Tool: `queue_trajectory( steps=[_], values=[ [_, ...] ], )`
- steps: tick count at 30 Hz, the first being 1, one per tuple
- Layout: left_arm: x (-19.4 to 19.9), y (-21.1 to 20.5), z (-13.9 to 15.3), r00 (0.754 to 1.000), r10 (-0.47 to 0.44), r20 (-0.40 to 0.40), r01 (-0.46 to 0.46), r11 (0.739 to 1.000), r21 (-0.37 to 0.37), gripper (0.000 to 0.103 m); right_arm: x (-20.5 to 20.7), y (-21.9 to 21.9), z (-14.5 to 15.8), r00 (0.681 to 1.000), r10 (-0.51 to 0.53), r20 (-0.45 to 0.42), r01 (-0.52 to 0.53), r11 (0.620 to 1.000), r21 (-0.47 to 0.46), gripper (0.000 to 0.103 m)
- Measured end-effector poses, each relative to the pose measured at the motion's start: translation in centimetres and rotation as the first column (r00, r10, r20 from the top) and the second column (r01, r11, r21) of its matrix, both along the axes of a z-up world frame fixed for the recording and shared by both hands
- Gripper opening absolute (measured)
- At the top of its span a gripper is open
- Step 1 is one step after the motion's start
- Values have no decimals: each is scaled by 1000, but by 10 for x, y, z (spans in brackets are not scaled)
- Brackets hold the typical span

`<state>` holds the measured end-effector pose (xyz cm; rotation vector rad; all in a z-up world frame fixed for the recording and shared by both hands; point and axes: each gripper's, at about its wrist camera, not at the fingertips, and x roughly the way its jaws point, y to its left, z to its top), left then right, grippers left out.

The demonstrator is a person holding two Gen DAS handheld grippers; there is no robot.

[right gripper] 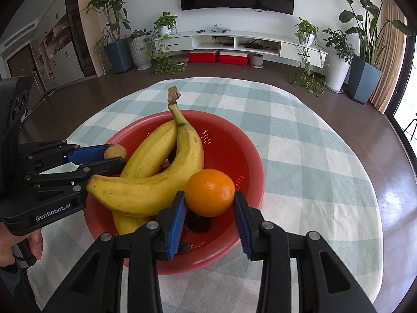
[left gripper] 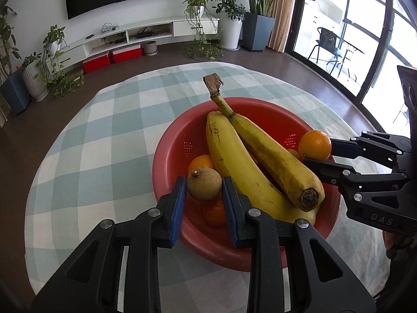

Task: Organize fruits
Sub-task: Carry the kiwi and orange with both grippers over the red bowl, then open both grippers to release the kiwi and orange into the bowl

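Observation:
A red colander bowl (left gripper: 169, 151) (right gripper: 234, 140) stands on the checked tablecloth and holds two joined bananas (left gripper: 234, 156) (right gripper: 156, 182) and some oranges (left gripper: 200, 163). My left gripper (left gripper: 204, 193) is shut on a small brownish-green round fruit (left gripper: 204, 184) (right gripper: 115, 151), held over the bowl's near-left side. My right gripper (right gripper: 209, 198) is shut on an orange (right gripper: 209, 191) (left gripper: 314, 144), held over the bowl's right side. Each gripper shows from the side in the other's view: the right gripper (left gripper: 320, 154) and the left gripper (right gripper: 114, 156).
The round table wears a pale green and white checked cloth (left gripper: 104, 140) (right gripper: 299, 140). Beyond it lie a dark floor, a low white TV unit (right gripper: 234, 41) with red boxes under it, and several potted plants. A person's hand (right gripper: 15, 245) grips the left tool's handle.

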<state>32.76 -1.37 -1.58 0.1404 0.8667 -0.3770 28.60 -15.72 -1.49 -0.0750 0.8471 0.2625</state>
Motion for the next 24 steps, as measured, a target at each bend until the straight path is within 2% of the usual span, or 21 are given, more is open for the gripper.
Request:
queue_trajectory(
  steps=[14, 19, 20, 22, 24],
  values=[
    [-4, -3, 1, 1000, 23, 11, -23, 1000, 19, 28, -4, 7, 1, 1000, 4, 21, -3, 998, -58, 41],
    [-6, -2, 5, 999, 29, 25, -29, 999, 23, 32, -6, 7, 4, 999, -7, 38, 10, 997, -76, 52],
    [-7, -2, 6, 999, 31, 30, -32, 999, 25, 35, -7, 6, 4, 999, -8, 39, 11, 997, -71, 53],
    [-9, 0, 8, 998, 50, 48, -51, 998, 35, 49, -9, 4, 5, 999, -11, 39, 14, 998, -69, 54],
    [-11, 5, 12, 997, 53, 53, -53, 999, 3, 78, -13, 4, 6, 999, -14, 44, 17, 997, -71, 54]
  ],
)
